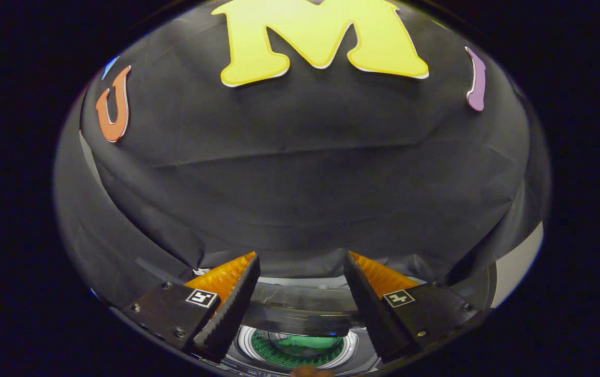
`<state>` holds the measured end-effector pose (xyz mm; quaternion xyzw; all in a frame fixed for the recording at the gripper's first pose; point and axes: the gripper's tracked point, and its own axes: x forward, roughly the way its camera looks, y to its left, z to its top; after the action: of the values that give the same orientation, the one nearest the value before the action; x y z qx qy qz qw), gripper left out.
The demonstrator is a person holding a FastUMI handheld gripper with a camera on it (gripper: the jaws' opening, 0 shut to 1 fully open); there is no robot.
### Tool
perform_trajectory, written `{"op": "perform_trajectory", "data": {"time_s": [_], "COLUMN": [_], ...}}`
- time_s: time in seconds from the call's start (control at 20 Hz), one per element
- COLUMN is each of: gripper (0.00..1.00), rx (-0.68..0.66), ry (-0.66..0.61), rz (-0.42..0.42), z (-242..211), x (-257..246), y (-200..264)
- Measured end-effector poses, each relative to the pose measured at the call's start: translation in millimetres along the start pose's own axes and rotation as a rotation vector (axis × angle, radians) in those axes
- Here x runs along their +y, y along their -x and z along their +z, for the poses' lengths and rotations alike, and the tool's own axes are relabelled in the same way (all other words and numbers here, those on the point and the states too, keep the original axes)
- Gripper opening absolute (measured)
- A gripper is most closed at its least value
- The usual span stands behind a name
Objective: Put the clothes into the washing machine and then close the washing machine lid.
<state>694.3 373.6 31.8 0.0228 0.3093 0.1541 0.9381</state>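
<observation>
My gripper [301, 262] is open, its two orange-and-black fingers [226, 298] spread wide with nothing between them. It hangs above the washing machine [300, 353], which lies low between and below the fingers. The machine's round opening has a pale ring, and green cloth [305, 344] lies inside the drum. A dark, glossy lid [300, 314] stands raised across the opening's far side, between the two fingers. The fingers touch neither the lid nor the machine.
The booth's black cloth wall [300, 173] rises straight ahead, close behind the machine. A pale surface [517, 262] shows past the cloth's edge to the right of the right finger.
</observation>
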Motion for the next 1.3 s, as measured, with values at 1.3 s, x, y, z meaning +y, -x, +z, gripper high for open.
{"op": "perform_trajectory", "data": {"time_s": [1.3], "gripper": [1.00], "rx": [-0.350], "ry": [0.059], "rz": [0.020], "z": [-87.6], "x": [17.0], "y": [86.0]}}
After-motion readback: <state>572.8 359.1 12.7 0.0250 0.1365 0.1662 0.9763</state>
